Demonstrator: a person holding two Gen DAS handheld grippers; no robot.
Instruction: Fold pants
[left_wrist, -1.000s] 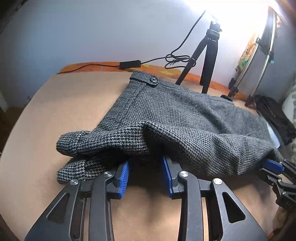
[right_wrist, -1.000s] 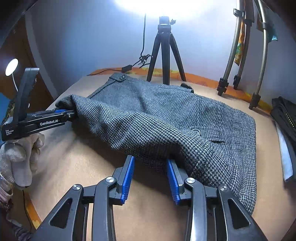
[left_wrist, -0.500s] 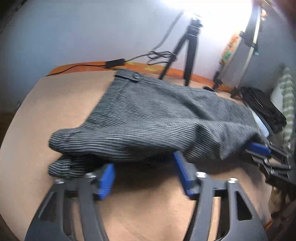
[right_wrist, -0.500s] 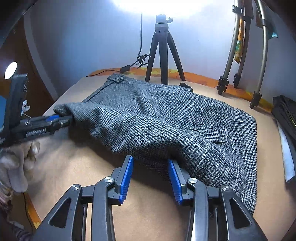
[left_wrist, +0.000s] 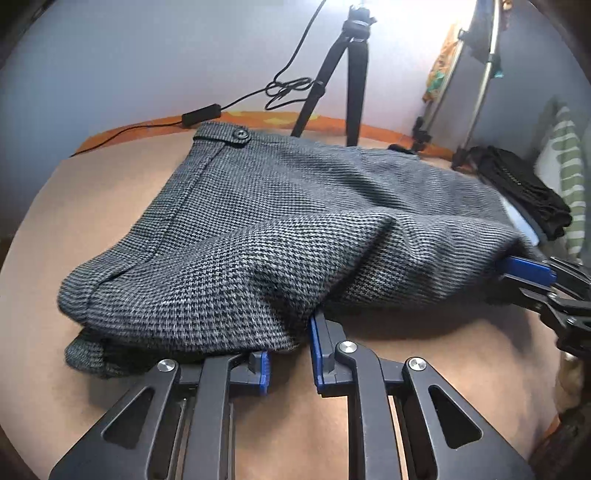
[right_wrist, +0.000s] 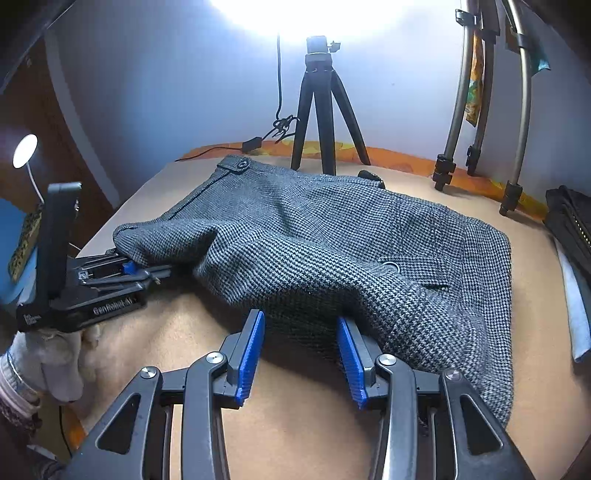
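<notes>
Grey houndstooth pants (left_wrist: 280, 221) lie part-folded on a tan padded table (left_wrist: 92, 206), waistband button at the far left; they also show in the right wrist view (right_wrist: 332, 236). My left gripper (left_wrist: 288, 354) is at the near folded edge, jaws narrowed with a small gap, cloth draped over the tips; whether it pinches cloth is unclear. My right gripper (right_wrist: 299, 347) is open at the fold's near edge, with cloth lying between and over its blue pads (right_wrist: 251, 350). Each gripper shows in the other's view: the right one (left_wrist: 528, 273) and the left one (right_wrist: 129, 269).
A black tripod (right_wrist: 321, 110) and a cable with an inline box (left_wrist: 201, 114) stand at the table's far edge. Metal stand legs (right_wrist: 480, 110) rise at the back right. Black folded clothes (left_wrist: 524, 188) lie on the right.
The left gripper's jaws have narrowed from wide open and it has pushed in under the fold. The right gripper stays open and has crept slightly forward.
</notes>
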